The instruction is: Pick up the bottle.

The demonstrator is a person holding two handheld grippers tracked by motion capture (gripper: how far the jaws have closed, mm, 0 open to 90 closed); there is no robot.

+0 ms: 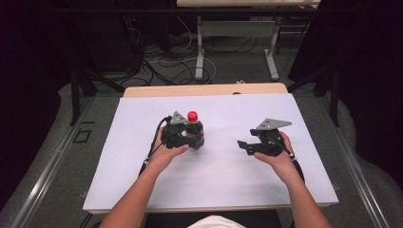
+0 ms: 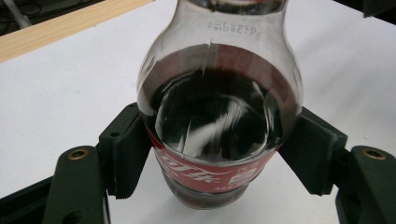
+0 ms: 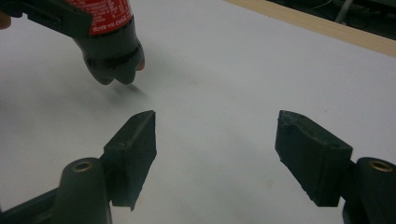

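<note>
Bottle: cola, red cap up, long axis near upright, base tipped clear of the white sheet in the right gripper view
Left gripper: both pads pinching the bottle at its label band, belly bulging above the jaws
Right gripper: jaws spread, nothing between them, low over the sheet
Key relation: bottle lies left of the right gripper, well apart, bare sheet between; left hand already on it
Right hand: beside the bottle, jaws aimed across toward it
Likely next: right gripper toward the cap
</note>
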